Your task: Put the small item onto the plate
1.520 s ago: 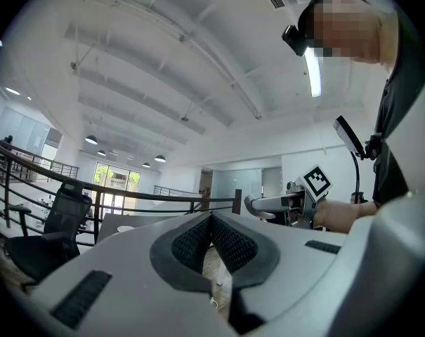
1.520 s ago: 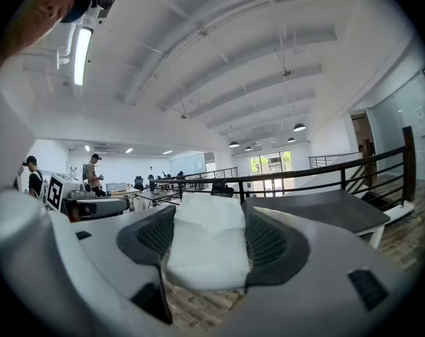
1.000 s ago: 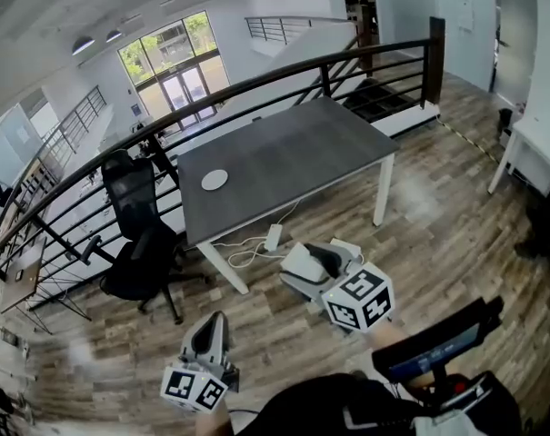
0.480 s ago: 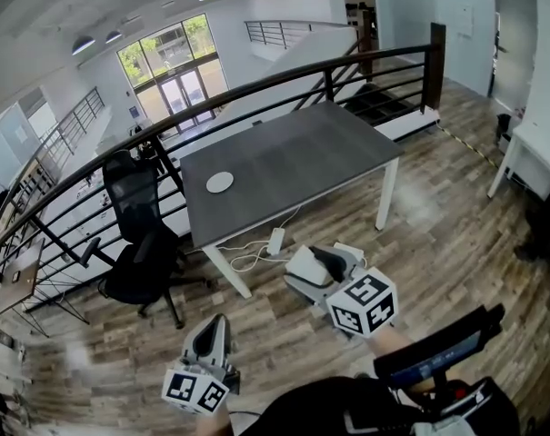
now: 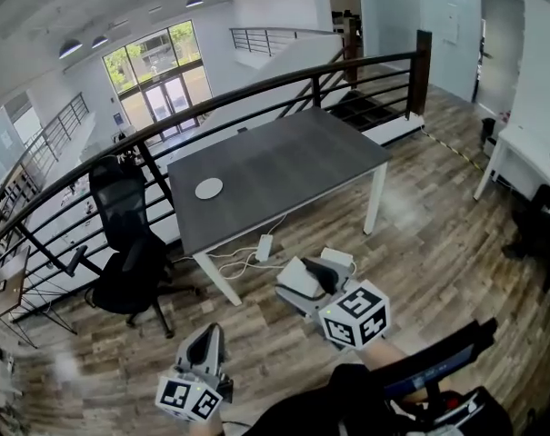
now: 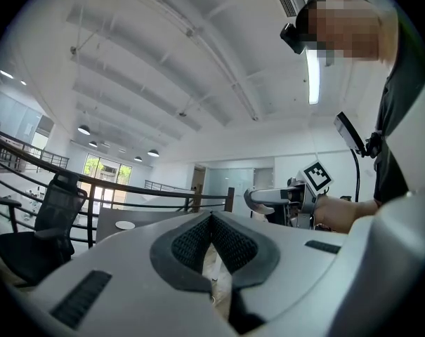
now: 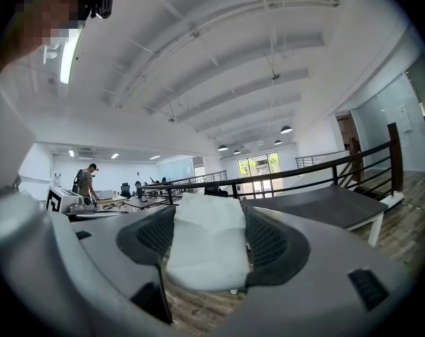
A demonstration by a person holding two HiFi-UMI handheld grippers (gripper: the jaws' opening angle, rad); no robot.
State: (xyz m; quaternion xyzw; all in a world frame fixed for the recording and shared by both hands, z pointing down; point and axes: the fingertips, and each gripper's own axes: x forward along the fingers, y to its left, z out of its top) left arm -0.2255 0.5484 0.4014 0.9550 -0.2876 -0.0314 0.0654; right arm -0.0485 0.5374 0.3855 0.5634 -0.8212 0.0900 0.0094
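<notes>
The right gripper [image 7: 208, 213] clamps a white item [image 7: 205, 258] lying lengthwise along its jaws, the left gripper [image 6: 212, 220] pinched together on nothing, both over wood flooring [image 5: 420, 234], well short of the grey table [image 5: 293, 157] bearing the plate [image 5: 209, 188].

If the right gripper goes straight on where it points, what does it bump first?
Most likely the dark table, at its near edge. The right gripper, shut on the white item, points that way with only open floor between. Depth is unclear, though.

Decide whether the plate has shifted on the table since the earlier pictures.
No. The plate keeps its spot near the table's left end; only the camera shifted.
</notes>
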